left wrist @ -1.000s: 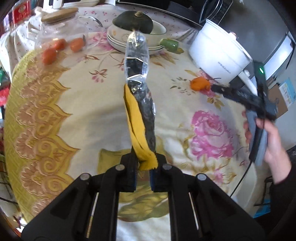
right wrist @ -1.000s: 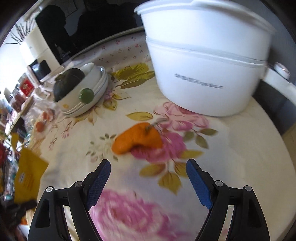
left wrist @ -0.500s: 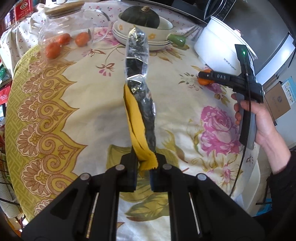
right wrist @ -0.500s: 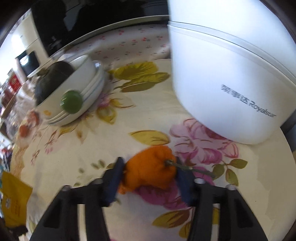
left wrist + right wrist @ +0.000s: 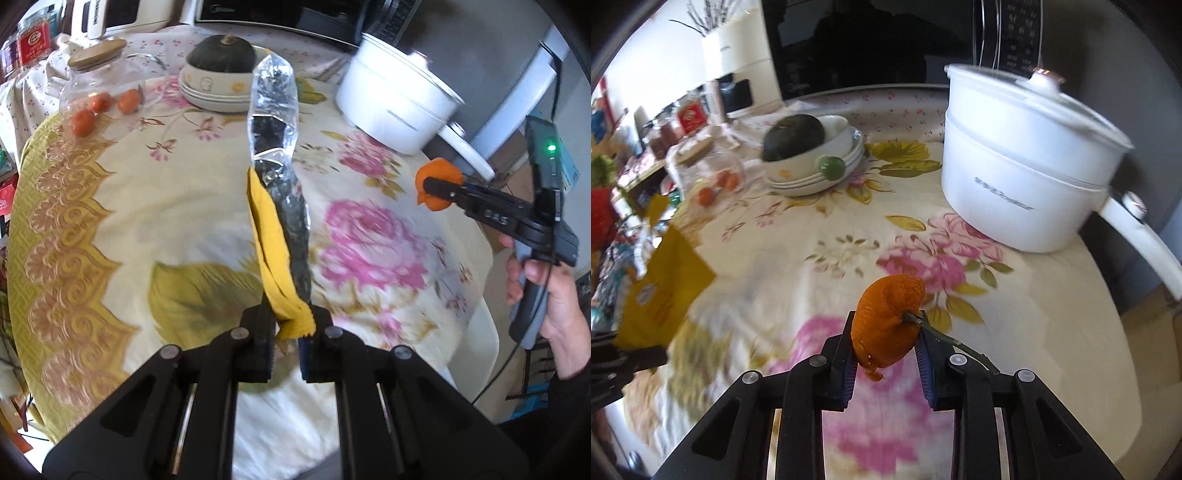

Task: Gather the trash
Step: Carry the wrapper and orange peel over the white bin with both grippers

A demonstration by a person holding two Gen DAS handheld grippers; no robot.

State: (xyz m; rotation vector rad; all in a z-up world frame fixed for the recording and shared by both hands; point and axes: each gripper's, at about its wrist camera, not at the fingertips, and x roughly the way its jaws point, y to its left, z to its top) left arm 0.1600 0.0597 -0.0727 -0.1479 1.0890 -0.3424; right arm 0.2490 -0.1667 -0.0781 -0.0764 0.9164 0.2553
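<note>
Cream tablecloth (image 5: 177, 206) on the surface — pink roses, olive leaves, a gold scrolled border. Orange peel (image 5: 886, 325), a yellow-and-clear wrapper (image 5: 275, 229), white pot (image 5: 1027, 166), dark green squash (image 5: 221, 53) — black fingers (image 5: 838, 354) with blue pads.

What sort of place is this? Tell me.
Most likely a home kitchen or dining corner: a table under a floral tablecloth, a white electric cooking pot, stacked bowls and a microwave behind.
</note>
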